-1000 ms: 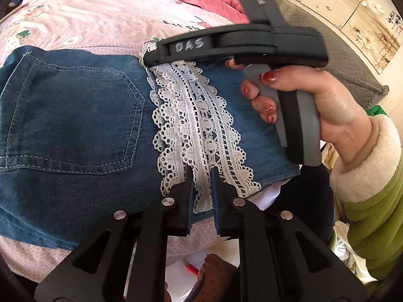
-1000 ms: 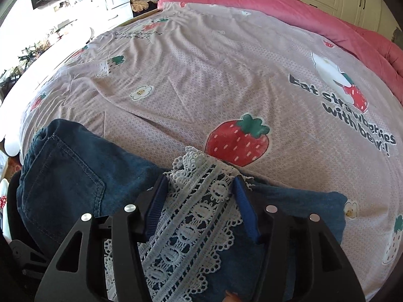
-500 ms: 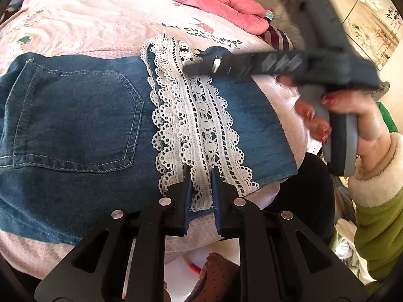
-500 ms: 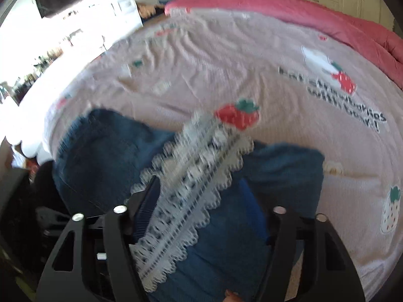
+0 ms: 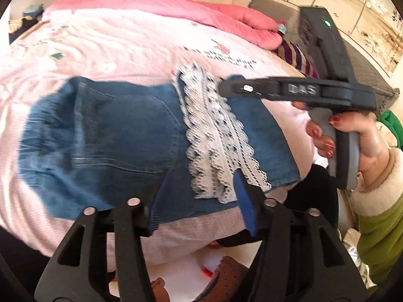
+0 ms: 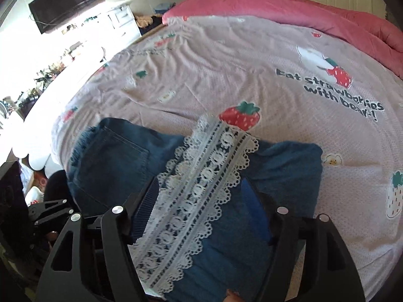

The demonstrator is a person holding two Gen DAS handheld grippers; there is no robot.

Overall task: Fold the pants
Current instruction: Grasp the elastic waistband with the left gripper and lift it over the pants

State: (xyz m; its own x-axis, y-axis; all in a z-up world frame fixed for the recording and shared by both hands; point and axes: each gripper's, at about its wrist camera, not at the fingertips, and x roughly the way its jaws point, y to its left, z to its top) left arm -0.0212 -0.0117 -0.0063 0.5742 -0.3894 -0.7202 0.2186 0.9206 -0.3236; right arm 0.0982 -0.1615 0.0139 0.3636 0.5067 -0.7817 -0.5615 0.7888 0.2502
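Blue denim pants (image 5: 113, 136) lie folded on the bed near its edge, back pocket up, with a white lace band (image 5: 219, 141) across them. They also show in the right wrist view (image 6: 113, 156), with the lace band (image 6: 201, 183) running toward the camera. My left gripper (image 5: 199, 193) is open and holds nothing, just above the pants' near edge. My right gripper (image 6: 204, 209) is open and empty, raised above the lace. The right gripper also shows in the left wrist view (image 5: 226, 88), over the far end of the lace.
The bed has a pink strawberry-print sheet (image 6: 226, 63) and a bunched pink quilt (image 6: 314, 12) at the far side. A grey headboard (image 5: 365, 58) is at the right. A white dresser and TV (image 6: 65, 2) stand beyond the bed. The bed edge is right below the pants.
My left gripper has opened and let go of the lace edge, pulling back. My right gripper has lifted up and away from the pants, staying open.
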